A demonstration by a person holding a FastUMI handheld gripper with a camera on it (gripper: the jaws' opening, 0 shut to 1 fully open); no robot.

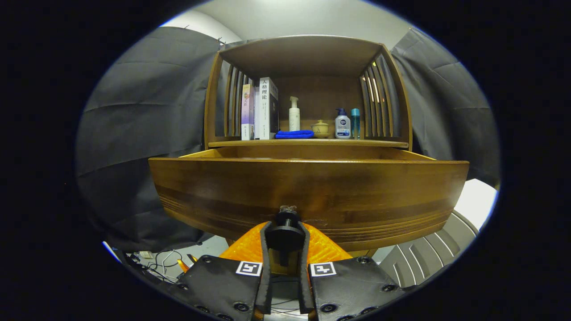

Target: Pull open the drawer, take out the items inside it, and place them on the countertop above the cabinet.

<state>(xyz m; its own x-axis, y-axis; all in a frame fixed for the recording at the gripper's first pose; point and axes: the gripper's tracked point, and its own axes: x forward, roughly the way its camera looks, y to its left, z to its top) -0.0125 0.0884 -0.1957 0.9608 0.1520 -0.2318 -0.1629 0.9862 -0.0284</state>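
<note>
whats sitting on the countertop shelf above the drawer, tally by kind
books: 3, standing at the left
bottles: 3, a white pump bottle, a pump bottle with a blue cap, a teal bottle
blue cloth: 1
lidded cup: 1
total: 8
The gripper is shut on the drawer knob.

light: dim, warm, from above | brightest: pale wall over the cabinet (308, 89) | shadow: under the drawer front (308, 196), shelf recess murky | distortion: strong fisheye bowing, straight edges curve | focus: sharp centre, softer rim
</note>
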